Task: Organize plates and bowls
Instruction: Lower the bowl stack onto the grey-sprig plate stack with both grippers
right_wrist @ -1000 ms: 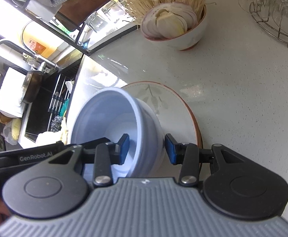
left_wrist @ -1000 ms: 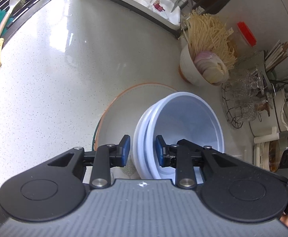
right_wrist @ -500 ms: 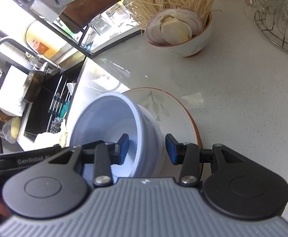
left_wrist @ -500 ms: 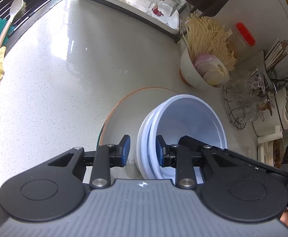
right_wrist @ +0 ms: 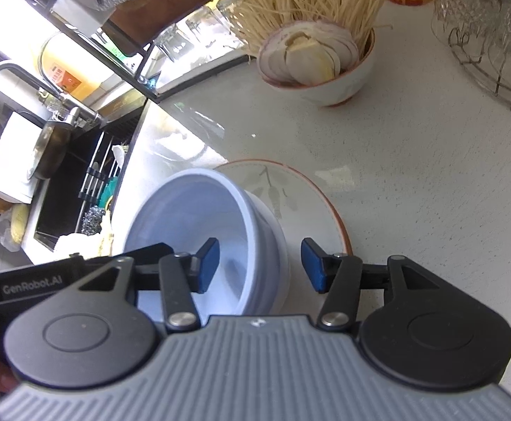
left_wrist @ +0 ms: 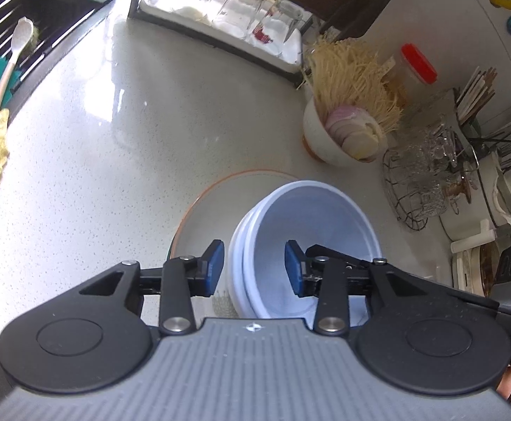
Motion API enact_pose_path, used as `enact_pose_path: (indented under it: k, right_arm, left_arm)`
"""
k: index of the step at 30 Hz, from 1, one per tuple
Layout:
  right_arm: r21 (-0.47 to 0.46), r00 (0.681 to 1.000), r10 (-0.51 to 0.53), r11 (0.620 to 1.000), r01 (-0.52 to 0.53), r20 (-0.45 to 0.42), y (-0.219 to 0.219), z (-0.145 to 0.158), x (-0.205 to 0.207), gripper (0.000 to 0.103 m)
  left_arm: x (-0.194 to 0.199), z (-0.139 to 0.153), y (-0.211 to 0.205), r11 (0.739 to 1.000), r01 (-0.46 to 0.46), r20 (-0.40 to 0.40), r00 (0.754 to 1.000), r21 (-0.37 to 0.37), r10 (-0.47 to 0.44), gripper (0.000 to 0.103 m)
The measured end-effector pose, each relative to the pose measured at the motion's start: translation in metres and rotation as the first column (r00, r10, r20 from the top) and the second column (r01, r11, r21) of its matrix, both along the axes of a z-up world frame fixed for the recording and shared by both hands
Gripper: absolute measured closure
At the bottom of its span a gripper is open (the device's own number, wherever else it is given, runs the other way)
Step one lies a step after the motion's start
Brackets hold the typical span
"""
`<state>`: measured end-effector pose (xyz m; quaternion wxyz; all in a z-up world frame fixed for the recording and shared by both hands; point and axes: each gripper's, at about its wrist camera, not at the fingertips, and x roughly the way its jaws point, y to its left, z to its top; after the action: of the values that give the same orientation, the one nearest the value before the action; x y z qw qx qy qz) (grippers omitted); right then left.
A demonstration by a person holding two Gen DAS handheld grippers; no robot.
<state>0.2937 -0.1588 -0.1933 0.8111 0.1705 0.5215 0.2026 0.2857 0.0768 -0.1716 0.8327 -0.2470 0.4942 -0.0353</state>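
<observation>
Two pale blue bowls [left_wrist: 304, 245], nested, are seen resting on an orange-rimmed plate [right_wrist: 301, 196] on the speckled tabletop [left_wrist: 115, 147]. Opposite walls are straddled by the left claw [left_wrist: 254, 266] and right claw [right_wrist: 259, 266]; both jaw pairs have just been opening and are parted, pads clear of the rim.

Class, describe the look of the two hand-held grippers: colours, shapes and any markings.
Both the left gripper and right gripper have ribbed grey bodies, black linkage arms with round discs and silver pivot screws, and blue fingertip pads. The other gripper's black side, seen from the right wrist, reads GenRobot.AI.
</observation>
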Motion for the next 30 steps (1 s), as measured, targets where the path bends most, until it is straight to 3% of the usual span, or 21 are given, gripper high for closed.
enact_pose_path:
  k: [11, 12, 13, 20, 23, 30]
  right_arm:
    - [0.017, 0.996, -0.025, 1.0, 0.024, 0.085, -0.004, 0.03, -0.008, 0.049]
    - [0.017, 0.995, -0.028, 0.999, 0.027, 0.091, -0.004, 0.033, -0.009, 0.049]
    - [0.018, 0.995, -0.03, 0.999, 0.028, 0.098, -0.005, 0.036, -0.011, 0.049]
    - [0.029, 0.986, -0.032, 0.999, 0.028, 0.162, -0.008, 0.062, -0.032, 0.049]
    - [0.039, 0.98, -0.039, 0.999, 0.032, 0.196, -0.011, 0.073, -0.042, 0.049]
    - [0.026, 0.966, -0.043, 0.999, 0.038, 0.255, -0.018, 0.087, -0.073, 0.048]
  left_arm:
    - [-0.014, 0.046, -0.005, 0.996, 0.038, 0.09, 0.995, 0.085, -0.046, 0.059]
    - [-0.016, 0.051, -0.006, 0.995, 0.05, 0.163, 0.985, 0.09, -0.065, 0.059]
    - [-0.019, 0.056, -0.007, 0.993, 0.056, 0.175, 0.982, 0.104, -0.074, 0.059]
    - [-0.046, 0.083, -0.011, 0.986, 0.064, 0.244, 0.965, 0.153, -0.1, 0.059]
    - [-0.059, 0.092, -0.016, 0.976, 0.049, 0.281, 0.954, 0.213, -0.109, 0.059]
    - [-0.097, 0.105, -0.019, 0.97, 0.031, 0.328, 0.938, 0.24, -0.112, 0.059]
